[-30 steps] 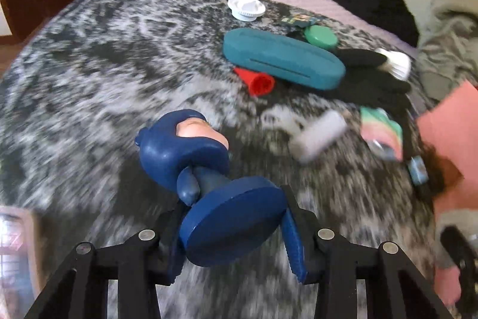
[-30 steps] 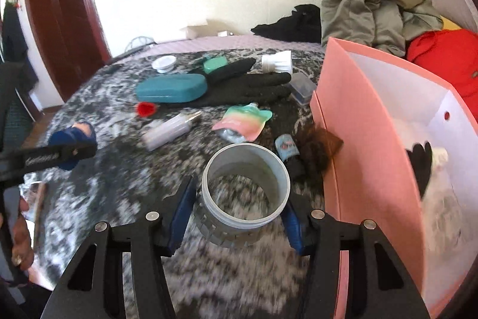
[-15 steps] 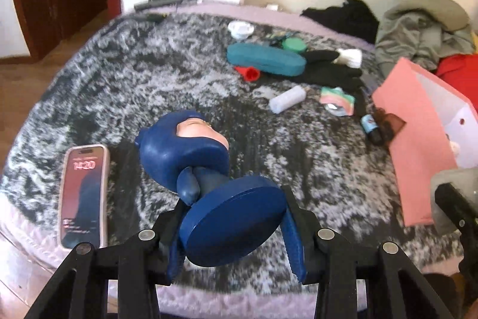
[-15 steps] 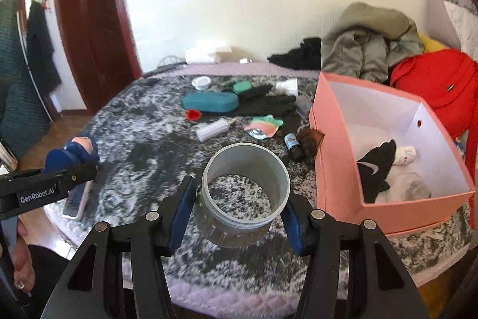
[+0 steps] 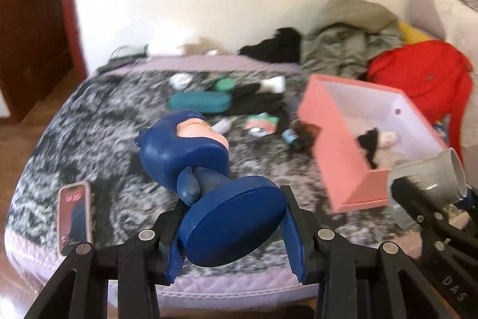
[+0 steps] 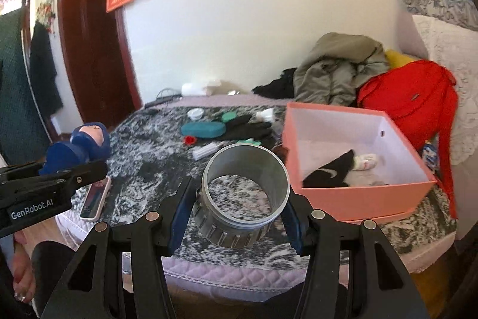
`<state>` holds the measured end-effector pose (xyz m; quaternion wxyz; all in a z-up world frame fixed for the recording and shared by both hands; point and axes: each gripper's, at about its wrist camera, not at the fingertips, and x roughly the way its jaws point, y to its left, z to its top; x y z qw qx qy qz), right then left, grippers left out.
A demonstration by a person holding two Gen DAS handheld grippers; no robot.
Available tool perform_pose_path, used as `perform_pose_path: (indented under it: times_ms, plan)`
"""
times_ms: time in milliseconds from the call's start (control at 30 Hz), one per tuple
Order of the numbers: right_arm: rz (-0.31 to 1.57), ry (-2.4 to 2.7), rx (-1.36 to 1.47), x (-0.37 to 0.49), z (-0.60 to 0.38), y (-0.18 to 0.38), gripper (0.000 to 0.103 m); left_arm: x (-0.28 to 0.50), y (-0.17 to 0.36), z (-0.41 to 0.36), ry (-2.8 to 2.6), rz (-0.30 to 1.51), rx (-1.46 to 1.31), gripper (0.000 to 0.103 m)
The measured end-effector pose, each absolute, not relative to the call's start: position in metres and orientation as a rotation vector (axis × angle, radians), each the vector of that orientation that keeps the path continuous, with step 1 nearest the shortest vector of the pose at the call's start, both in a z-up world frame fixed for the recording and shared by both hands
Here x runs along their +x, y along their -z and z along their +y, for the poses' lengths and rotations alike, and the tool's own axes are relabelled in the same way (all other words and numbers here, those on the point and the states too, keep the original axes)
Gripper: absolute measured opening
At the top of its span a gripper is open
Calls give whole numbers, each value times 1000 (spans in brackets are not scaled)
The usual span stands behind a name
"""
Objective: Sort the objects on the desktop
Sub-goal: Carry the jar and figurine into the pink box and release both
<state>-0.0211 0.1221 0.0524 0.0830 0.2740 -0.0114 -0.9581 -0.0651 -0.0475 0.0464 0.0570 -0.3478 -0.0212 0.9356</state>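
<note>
Ahead of both of your grippers lies a bed [image 6: 143, 145] covered by a mottled black-and-white blanket with a quilted lilac edge. You hold both grippers in the air short of its near edge.

Ahead and to the right of your right gripper [image 6: 236, 217] sits a pink box [image 6: 358, 196], square, open-topped, white inside, with a black sock [image 6: 328, 174] and a small white bottle [image 6: 366, 162] on its floor. Beyond the box, clothes are heaped against the wall: an olive jacket [image 6: 337, 71] and a red bag [image 6: 409, 100].

Your right gripper is closed part-way on a grey plastic ring [image 6: 243, 193], a short, wide, hollow tube with ribs around its near end. The blue pads press its left and right sides. Its axis runs forward along the fingers, the open mouth facing away from you and tilted slightly up.

Your left gripper [image 5: 233, 232] clamps a blue figurine [image 5: 197, 163] by its round, flat, smooth base. The long axis points forward and up to the left, the big glossy head farthest from the gripper, and a skin-coloured face turned upward.

Below and to the left of that gripper a phone [image 5: 74, 216] with a pale case lies screen up near the bed edge.

Far ahead, small things are scattered: a teal oval case [image 6: 203, 129], black gloves [image 6: 248, 127] just right of it, a red cap [image 6: 189, 139], a white tube [image 6: 206, 151], a white lid [image 6: 195, 112].
</note>
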Motion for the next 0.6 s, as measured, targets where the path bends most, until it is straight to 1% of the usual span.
perform_pose_path:
  times_ms: [333, 600]
  plan:
    - [-131, 3018, 750, 8, 202, -80, 57, -76, -66, 41, -2692, 66, -964, 46]
    - [-200, 3138, 737, -4, 270, -92, 57, -106, -81, 115, -2594, 153, -901, 46]
